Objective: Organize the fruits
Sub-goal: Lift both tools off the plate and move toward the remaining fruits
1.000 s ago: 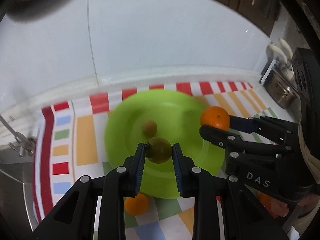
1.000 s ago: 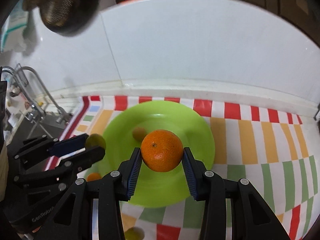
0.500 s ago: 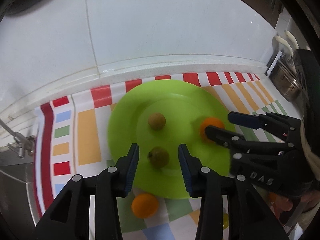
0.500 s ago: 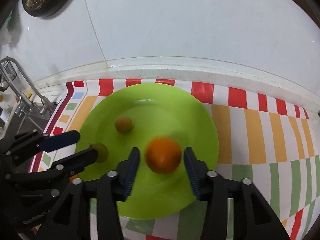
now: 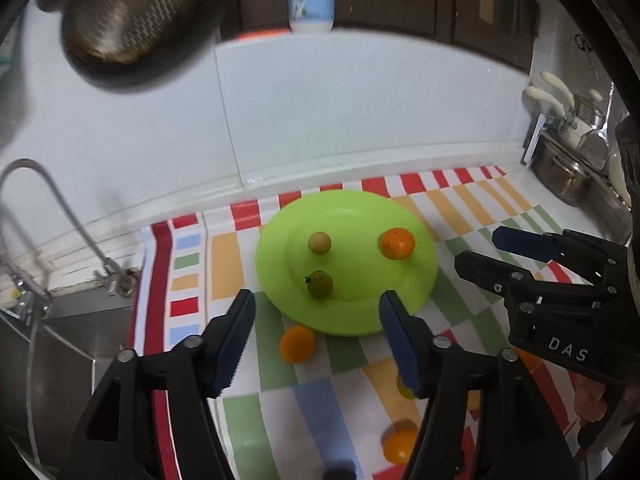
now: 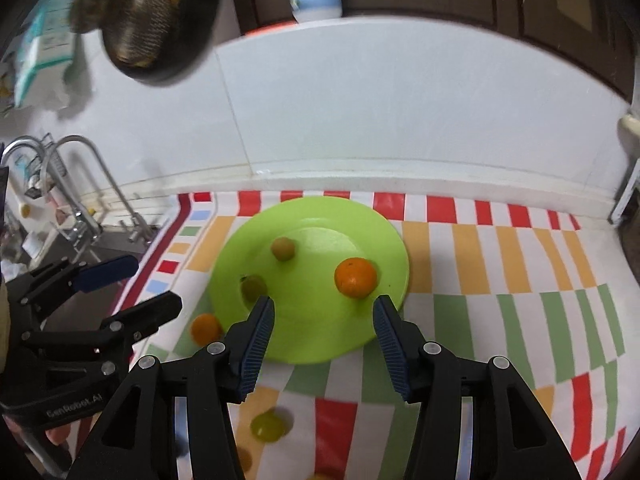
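Yellow fruit (image 5: 405, 389) half hidden behind left tool (image 5: 316, 312), blurred strainer (image 5: 128, 12)

Both fruits released onto plate (image 5: 280, 280); jaws withdrawn.

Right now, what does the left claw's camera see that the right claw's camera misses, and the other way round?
Only the left wrist view shows the steel pot with the white-handled utensils beside it, and an orange fruit low on the cloth. Only the right wrist view shows a yellow-green fruit lying fully visible on the cloth. Both show the green plate holding three fruits, the striped cloth, the faucet, and both open claws, left claw and right claw.
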Motion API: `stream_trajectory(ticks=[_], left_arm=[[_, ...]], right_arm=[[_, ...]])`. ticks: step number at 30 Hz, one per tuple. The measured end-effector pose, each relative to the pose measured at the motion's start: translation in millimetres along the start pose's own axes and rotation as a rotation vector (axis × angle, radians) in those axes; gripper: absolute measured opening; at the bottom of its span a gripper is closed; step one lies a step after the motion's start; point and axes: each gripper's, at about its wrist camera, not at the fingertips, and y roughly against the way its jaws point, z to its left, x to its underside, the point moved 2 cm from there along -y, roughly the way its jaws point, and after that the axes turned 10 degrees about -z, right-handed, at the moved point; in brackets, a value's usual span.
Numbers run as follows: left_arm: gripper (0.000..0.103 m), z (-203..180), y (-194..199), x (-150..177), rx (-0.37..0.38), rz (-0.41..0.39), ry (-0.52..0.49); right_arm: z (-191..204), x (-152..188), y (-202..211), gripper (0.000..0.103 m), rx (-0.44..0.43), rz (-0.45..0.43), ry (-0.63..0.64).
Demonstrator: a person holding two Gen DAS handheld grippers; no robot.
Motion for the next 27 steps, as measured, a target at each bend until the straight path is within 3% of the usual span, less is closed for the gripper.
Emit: stream_trajectory(ticks=[4,14,27], left_arm=[[0.070,-9.9,29.3,7.3,-0.010,-0.026,0.009],[0.070,-46.8,97.4,29.9,-0.065,-0.142,0.026],[0.070,-82.3,116.7,73.8,-0.077,-0.141,0.096]], right_arm=[[2.5,6.4,34.2,0.059,-0.005,-0.047,0.016],[-6.4,40.8,96.4,0.059,-0.016,-0.093,0.020],[-31.9,82.7,143.2,0.059,0.029,-0.115,0.057]])
